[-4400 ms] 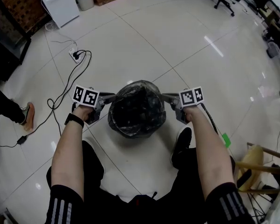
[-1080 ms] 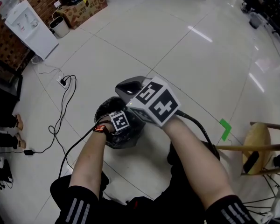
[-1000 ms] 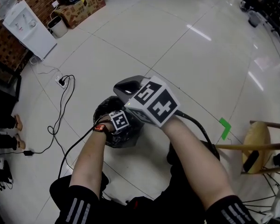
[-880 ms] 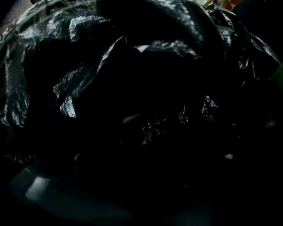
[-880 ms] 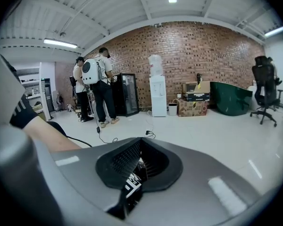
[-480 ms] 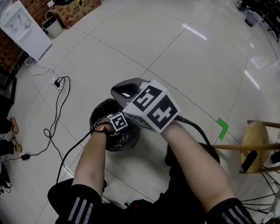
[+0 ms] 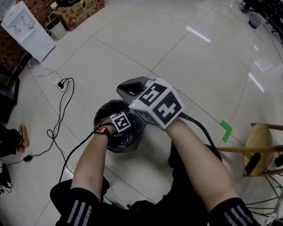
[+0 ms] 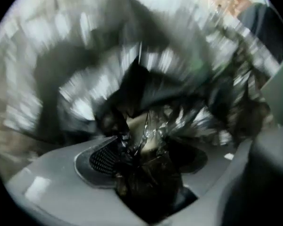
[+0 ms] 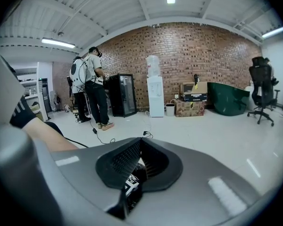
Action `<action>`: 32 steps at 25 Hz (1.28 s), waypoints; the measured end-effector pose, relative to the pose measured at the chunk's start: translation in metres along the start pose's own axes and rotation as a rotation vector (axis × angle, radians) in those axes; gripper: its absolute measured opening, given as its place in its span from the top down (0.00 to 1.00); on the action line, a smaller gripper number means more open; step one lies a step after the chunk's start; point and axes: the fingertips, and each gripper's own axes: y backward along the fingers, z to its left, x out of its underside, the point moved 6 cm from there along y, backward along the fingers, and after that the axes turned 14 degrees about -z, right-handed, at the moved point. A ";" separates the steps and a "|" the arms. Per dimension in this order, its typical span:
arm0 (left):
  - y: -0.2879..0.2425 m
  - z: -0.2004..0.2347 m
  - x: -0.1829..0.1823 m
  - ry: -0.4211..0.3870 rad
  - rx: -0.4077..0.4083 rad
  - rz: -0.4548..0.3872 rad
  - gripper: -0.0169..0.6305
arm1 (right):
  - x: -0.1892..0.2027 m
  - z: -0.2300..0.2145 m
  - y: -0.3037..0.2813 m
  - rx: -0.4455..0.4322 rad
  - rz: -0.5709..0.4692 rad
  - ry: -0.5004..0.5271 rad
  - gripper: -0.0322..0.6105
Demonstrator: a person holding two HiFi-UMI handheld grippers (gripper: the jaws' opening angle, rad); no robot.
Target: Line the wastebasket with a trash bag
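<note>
Trash bag (image 7: pixel 114 144) pinched in my left gripper (image 8: pixel 142 166), tucking step inside wastebasket (image 7: pixel 100 113) mid-frame; right gripper (image 9: pixel 133 167) pressed together, empty. Next: release.

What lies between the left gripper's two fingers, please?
A bunched fold of the black crinkled plastic trash bag sits there, pinched by the left gripper; the left gripper view shows it.

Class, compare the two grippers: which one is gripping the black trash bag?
The left gripper: crinkled black trash bag plastic is pinched between its jaws. The right gripper is shut on nothing and points away from the bag.
</note>
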 end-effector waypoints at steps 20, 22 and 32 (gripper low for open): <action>0.260 -0.079 -0.028 -0.120 -0.412 -0.384 0.48 | 0.020 0.015 -0.007 -0.035 0.092 0.040 0.94; 0.274 -0.089 -0.016 -0.080 -0.439 -0.432 0.48 | 0.024 0.023 -0.009 -0.064 0.108 0.063 0.94; 0.328 -0.093 -0.006 -0.015 -0.445 -0.609 0.48 | 0.013 0.042 -0.014 -0.144 0.077 0.099 0.94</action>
